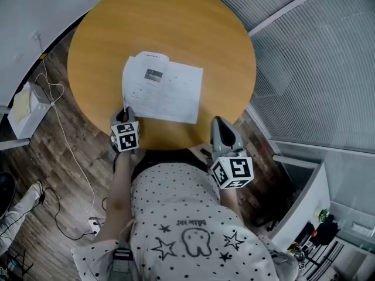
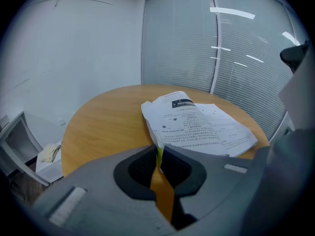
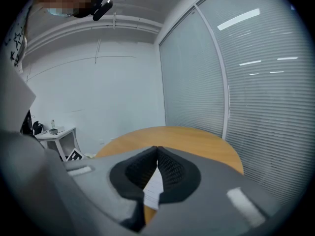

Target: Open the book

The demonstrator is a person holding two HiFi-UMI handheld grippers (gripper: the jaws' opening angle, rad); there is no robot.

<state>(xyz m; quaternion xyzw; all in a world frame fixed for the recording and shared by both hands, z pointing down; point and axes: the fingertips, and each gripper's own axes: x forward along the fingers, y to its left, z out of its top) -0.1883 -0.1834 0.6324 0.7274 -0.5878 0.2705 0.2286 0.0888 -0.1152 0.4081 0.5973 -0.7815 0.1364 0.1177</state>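
Note:
The book [image 1: 164, 89] lies spread open on the round wooden table [image 1: 176, 22], white printed pages up. In the left gripper view the book [image 2: 202, 124] has its left pages slightly humped. My left gripper [image 1: 125, 111] sits at the book's near left corner. Its jaws [image 2: 158, 149] stand almost together, with a thin yellow-green sliver of the book's edge pinched at the tips. My right gripper [image 1: 218, 122] hovers at the table's near edge, right of the book. It [image 3: 157, 149] is shut with nothing between the pads. A strip of white page [image 3: 153, 186] shows below them.
A white box [image 1: 26, 110] and loose cables [image 1: 64, 139] lie on the wooden floor at the left. A glass wall with blinds [image 1: 316, 69] runs along the right. A small white side table [image 3: 54, 134] stands by the far wall. My dotted shirt [image 1: 193, 227] fills the bottom of the head view.

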